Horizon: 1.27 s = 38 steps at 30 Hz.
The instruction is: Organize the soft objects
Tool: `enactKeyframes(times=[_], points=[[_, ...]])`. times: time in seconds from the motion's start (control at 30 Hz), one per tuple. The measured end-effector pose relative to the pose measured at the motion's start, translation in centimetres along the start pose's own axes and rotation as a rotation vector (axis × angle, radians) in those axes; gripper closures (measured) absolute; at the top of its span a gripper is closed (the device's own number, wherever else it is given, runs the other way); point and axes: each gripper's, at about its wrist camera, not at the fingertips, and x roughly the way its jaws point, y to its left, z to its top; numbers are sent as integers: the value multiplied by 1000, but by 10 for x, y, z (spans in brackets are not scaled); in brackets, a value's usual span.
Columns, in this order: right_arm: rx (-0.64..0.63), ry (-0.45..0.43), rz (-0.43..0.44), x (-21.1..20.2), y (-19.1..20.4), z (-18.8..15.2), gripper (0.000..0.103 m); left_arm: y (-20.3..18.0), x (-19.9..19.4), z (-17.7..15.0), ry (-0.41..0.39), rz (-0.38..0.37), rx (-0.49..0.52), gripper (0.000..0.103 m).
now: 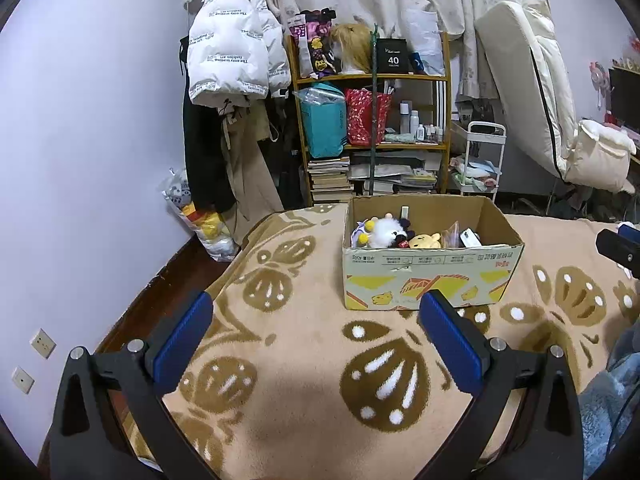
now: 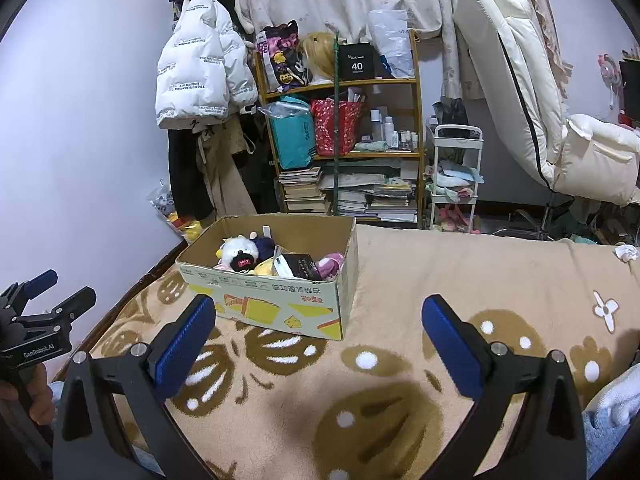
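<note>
Both the left hand-held gripper (image 1: 316, 334) and right hand-held gripper (image 2: 319, 336) hung wide open and empty; the cardboard box (image 1: 430, 276) at 12 o'clock presumably served as collection point for the plush toys (image 1: 386, 233).

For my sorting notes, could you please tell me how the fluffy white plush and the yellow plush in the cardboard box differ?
The fluffy white plush is larger and sits higher; the yellow plush is smaller and lies low beside it. The white one carries a red tag; the yellow one shows none. Both lie in the cardboard box.
</note>
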Motion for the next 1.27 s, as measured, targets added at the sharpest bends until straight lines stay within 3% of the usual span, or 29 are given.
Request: enactKeyframes(times=[1.27], points=[[1, -2, -10, 0, -9, -1, 0, -4, 0, -2, 3, -16, 33, 1]])
